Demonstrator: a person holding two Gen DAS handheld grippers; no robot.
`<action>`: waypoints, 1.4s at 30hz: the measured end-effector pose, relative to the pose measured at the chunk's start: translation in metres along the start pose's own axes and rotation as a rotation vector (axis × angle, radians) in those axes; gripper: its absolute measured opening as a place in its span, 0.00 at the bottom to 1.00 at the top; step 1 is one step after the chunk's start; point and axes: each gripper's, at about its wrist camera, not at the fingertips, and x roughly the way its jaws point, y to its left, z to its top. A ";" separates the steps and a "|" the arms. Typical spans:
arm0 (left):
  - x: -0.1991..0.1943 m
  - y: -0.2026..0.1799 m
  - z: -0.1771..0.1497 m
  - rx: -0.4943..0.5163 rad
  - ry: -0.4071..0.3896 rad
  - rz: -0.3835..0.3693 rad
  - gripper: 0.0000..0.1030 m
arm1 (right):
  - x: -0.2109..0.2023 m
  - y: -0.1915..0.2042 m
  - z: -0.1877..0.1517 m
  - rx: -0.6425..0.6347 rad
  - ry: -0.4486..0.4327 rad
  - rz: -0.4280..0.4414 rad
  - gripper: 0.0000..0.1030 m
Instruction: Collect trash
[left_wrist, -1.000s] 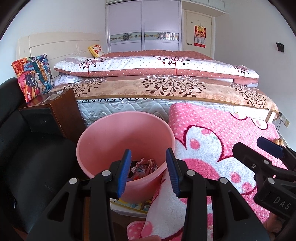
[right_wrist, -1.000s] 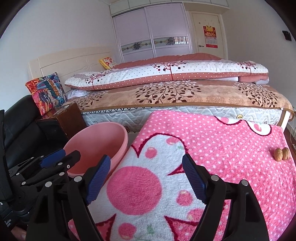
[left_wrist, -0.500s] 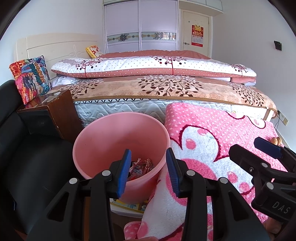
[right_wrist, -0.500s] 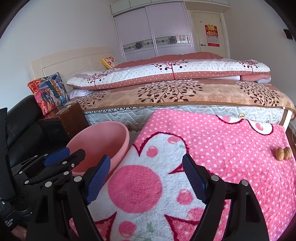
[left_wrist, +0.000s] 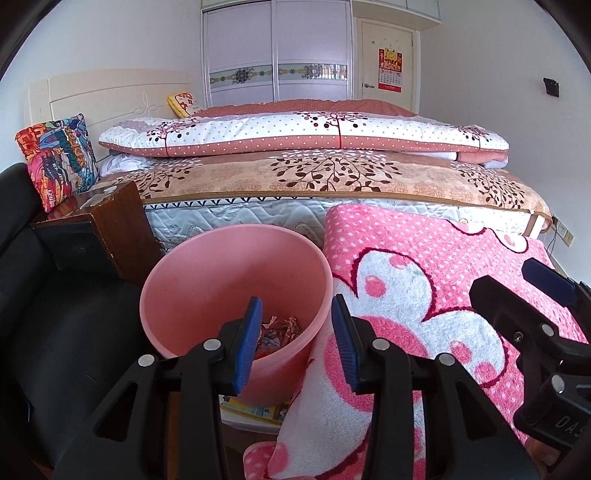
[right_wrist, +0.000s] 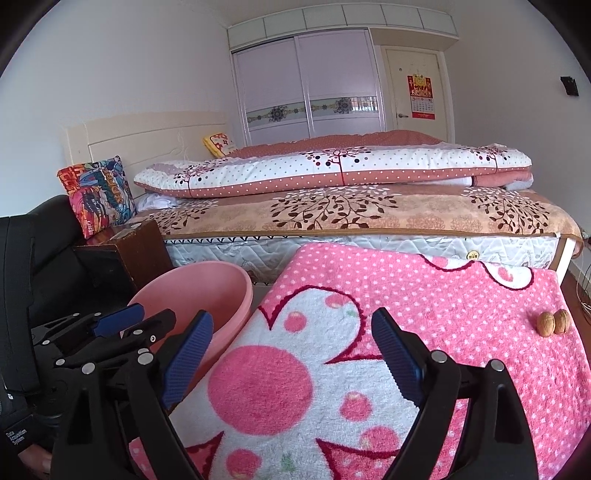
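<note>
A: Two walnuts (right_wrist: 554, 323) sit touching on the pink blanket (right_wrist: 406, 295) covering the surface, near its right edge.
B: And the trash?
A: Crumpled wrappers (left_wrist: 277, 332) lie in the pink bin (left_wrist: 207, 280), between blanket and black sofa (left_wrist: 55, 332).
B: The grippers?
A: Left gripper (left_wrist: 295, 339) jaws spread, holding nothing, above the bin's rim; right gripper (right_wrist: 291, 362) jaws spread wide over the blanket. A bed (right_wrist: 369, 214) fills the room behind.
</note>
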 end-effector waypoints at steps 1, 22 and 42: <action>0.000 0.000 -0.001 0.001 0.002 -0.001 0.38 | 0.000 -0.001 0.000 0.004 0.000 0.000 0.83; 0.004 -0.006 -0.002 0.015 0.009 -0.009 0.38 | 0.001 -0.010 -0.005 0.031 0.011 0.011 0.85; 0.005 -0.005 -0.005 0.017 0.010 -0.015 0.38 | 0.002 -0.011 -0.007 0.028 0.013 0.009 0.85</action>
